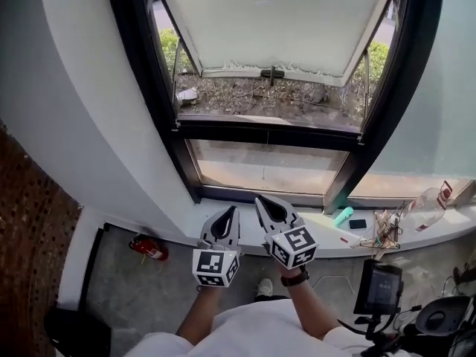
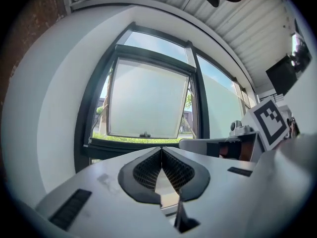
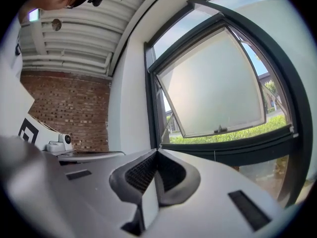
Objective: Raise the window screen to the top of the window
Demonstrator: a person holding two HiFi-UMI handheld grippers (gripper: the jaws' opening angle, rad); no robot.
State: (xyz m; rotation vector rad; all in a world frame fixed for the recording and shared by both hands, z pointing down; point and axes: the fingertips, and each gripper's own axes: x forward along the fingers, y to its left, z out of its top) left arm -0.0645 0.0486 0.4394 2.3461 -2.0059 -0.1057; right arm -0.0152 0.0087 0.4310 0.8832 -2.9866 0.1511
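The left gripper (image 1: 233,210) and the right gripper (image 1: 259,200) are side by side, almost touching, and both point level toward the window (image 1: 149,88). The jaws of each are clenched tight, the ribbed pads meet along their whole length, and nothing is between them. I judge they are held this way because no grasp is needed yet: the grippers are only on approach, and the window is well ahead of the jaws. Straight ahead of both jaws and above them is the sash (image 1: 275,21), with frosted glass, tilted outward at the bottom, with its handle (image 1: 272,73) at the middle of the lower edge. Just under the sash, closer to the jaws, runs a dark crossbar (image 1: 268,134). The screen itself I cannot make out: through the gap under the sash the ground outside shows with no mesh that I can see. So I think the screen is down or rolled at the crossbar, and a thin line (image 1: 264,171) that hangs under this bar may be its pull cord, but this is too small to tell. Between the jaws and the window lies the sill (image 1: 223,213); to the right of the right jaws a teal bottle (image 1: 343,216) lies on it. The task seems not started.
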